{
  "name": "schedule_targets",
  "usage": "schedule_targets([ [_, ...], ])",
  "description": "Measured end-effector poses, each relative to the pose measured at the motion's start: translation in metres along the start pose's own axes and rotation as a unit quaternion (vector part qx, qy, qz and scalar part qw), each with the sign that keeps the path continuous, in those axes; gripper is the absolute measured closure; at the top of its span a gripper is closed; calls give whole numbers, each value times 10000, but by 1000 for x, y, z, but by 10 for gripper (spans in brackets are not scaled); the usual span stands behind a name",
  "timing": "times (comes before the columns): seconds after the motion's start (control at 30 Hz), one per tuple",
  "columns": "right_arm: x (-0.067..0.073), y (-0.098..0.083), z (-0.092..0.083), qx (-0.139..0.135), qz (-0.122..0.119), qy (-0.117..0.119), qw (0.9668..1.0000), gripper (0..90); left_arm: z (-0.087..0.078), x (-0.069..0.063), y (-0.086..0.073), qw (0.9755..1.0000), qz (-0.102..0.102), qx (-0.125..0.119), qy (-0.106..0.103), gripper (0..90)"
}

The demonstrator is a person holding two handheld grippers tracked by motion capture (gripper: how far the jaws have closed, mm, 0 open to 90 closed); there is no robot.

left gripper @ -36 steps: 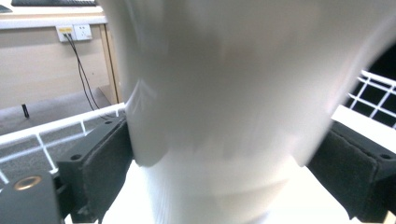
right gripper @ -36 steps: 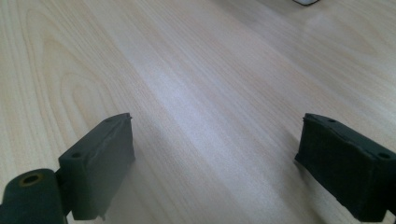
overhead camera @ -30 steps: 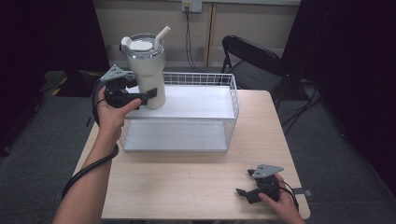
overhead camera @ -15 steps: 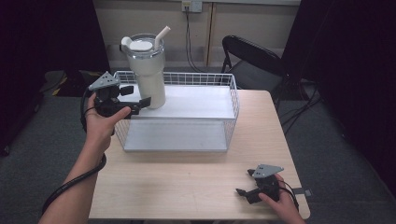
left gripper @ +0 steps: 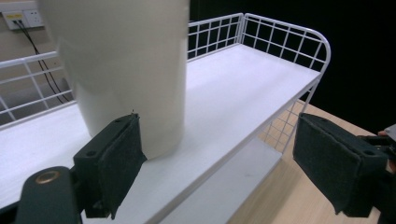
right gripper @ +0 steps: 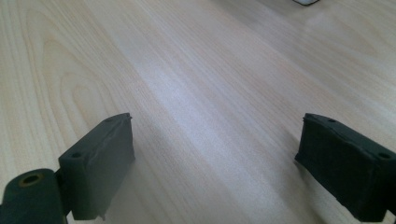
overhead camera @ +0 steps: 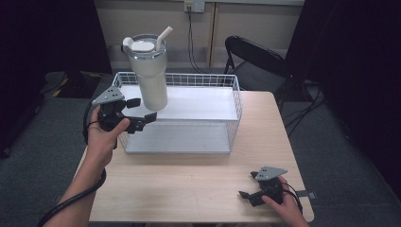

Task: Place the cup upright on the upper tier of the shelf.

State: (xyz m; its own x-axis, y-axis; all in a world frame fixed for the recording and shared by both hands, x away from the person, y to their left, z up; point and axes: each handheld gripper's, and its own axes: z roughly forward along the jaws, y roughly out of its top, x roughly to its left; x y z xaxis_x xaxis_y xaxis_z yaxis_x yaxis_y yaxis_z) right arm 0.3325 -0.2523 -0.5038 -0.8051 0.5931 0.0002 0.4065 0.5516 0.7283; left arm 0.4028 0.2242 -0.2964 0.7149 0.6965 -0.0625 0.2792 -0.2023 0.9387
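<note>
At the table's left edge the left gripper (overhead camera: 137, 113) hovers with its jaws spread wide, just beside the white tumbler (overhead camera: 150, 71) — not touching it. The tumbler, with lid and straw, stands upright on the upper shelf of the white wire rack (overhead camera: 222, 80), at its left end. Near the wooden table's (overhead camera: 189, 184) front right corner, the right gripper (overhead camera: 247, 196) sits low over the wood — jaws likewise spread, holding nothing.

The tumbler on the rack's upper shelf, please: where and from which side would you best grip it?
Probably low on the tumbler, where its upright body tapers narrower. Come level from the shelf's open front edge, where the left tongs hang open; the straw and lid block the top.
</note>
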Motion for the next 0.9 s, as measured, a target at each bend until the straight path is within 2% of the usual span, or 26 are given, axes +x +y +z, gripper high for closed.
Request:
schedule_targets([
  [0.17,0,0,0,-2,-2,-1,10000,100,0,-6,-5,9999,-11,-43,-144,157],
  [0.7,0,0,0,0,0,1,10000,100,-2,-18,-27,9999,118,-5,-115,159],
  [0.77,0,0,0,0,0,2,10000,100,-2,-19,-32,9999,54,-20,-156,159],
  [0.9,0,0,0,0,0,1,10000,100,0,-22,-41,9998,68,37,-156,159],
])
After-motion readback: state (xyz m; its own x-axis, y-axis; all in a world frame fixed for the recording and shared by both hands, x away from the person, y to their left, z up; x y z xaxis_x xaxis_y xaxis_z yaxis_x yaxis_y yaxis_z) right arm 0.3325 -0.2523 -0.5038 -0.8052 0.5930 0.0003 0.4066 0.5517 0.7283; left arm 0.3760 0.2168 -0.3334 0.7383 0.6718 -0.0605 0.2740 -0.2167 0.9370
